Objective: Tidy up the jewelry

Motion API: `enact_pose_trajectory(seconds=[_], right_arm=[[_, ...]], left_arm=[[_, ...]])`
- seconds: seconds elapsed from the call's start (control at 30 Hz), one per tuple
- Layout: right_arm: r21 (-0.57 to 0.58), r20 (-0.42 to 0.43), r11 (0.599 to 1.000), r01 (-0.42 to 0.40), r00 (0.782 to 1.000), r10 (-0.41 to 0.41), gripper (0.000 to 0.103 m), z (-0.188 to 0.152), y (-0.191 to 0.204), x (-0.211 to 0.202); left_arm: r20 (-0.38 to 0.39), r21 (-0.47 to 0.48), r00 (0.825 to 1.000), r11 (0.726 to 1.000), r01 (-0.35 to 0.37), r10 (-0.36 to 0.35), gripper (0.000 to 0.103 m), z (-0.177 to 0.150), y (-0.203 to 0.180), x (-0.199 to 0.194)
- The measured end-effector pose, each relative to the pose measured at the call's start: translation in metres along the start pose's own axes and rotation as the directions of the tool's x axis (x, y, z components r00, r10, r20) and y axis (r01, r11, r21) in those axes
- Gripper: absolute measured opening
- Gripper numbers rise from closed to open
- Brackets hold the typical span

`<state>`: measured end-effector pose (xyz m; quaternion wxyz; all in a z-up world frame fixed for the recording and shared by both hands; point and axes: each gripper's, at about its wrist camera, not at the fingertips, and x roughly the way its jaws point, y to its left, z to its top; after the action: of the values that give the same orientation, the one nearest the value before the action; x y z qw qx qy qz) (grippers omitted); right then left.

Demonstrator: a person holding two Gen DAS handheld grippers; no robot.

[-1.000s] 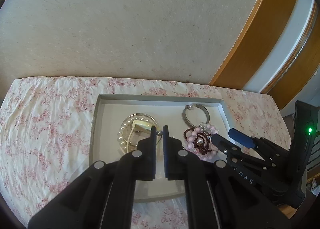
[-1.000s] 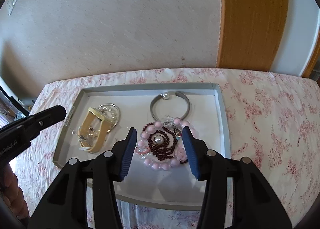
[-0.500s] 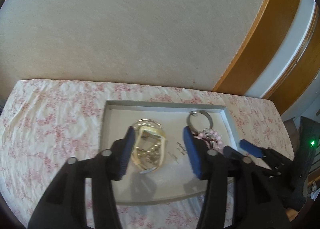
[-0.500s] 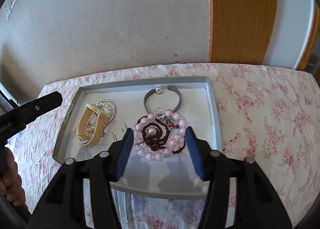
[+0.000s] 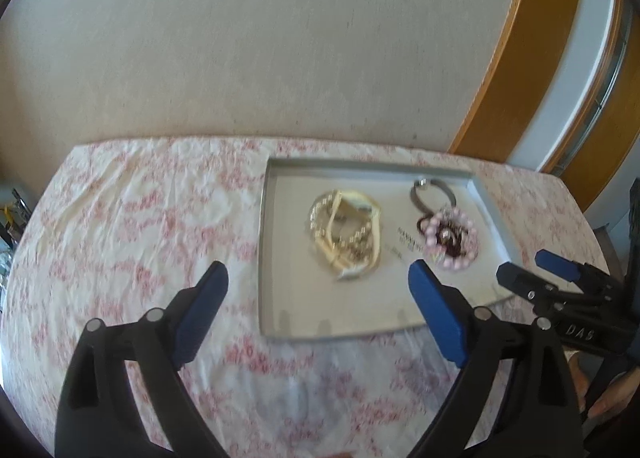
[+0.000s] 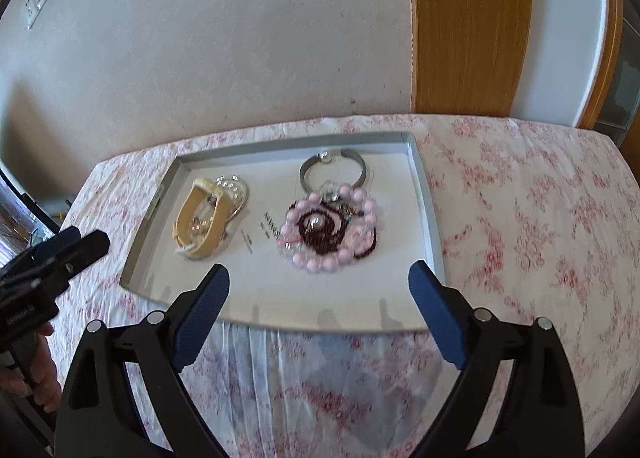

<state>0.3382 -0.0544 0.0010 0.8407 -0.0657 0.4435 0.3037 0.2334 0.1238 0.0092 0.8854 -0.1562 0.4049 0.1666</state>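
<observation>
1. Presently, the left gripper (image 5: 318, 284) stood with its jaws spread wide, having just been opening; nothing lay between its blue pads (image 5: 434, 316), which hung above the near-left corner of the tray (image 5: 276, 310) and the cloth beside it.
2. The right gripper (image 6: 318, 284) likewise had its jaws wide apart, having just been opening, with nothing between them; it hung over the tray's near edge.
3. The grey tray lay on a table covered by a pink floral tablecloth (image 6: 540, 218), set against a pale wall (image 6: 220, 38).
4. A cream strap watch (image 6: 200, 220) lay in the tray's left part, overlapping a pearl bracelet (image 6: 236, 188).
5. A silver cuff bangle (image 6: 334, 170) with a pearl end lay toward the tray's far side, right of centre.
6. A pink bead bracelet (image 6: 332, 254) lay just nearer than the bangle, touching it, ringed around a dark red bead strand (image 6: 324, 234) and a single pearl.
7. Small print showed on the tray floor between the two groups; it was too blurred to read.
8. A hand (image 6: 40, 374) was partly visible on the left gripper's handle in the right wrist view.
9. A wooden door frame (image 6: 468, 26) stood behind the table to the right.
</observation>
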Motion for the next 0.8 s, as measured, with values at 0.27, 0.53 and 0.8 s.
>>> enact_pose_trajectory(seconds=[0.27,0.53,0.8], right_arm=[[-0.001,-0.019,1.000,0.019,1.000,-0.019,0.094,-0.023,0.002,-0.006],[0.010,-0.034,1.000,0.011,0.999,-0.011,0.094,-0.041,0.005,-0.010],[0.040,-0.040,0.999,-0.018,0.999,0.020,0.094,-0.046,0.003,-0.016]], left_arm=[[-0.057,-0.033,0.998,0.999,0.017,-0.019,0.093,-0.031,0.004,0.005],[-0.098,-0.052,0.994,0.998,0.038,-0.043,0.093,-0.054,0.004,0.008],[-0.124,-0.077,0.989,0.995,0.071,-0.080,0.093,-0.062,0.006,0.006]])
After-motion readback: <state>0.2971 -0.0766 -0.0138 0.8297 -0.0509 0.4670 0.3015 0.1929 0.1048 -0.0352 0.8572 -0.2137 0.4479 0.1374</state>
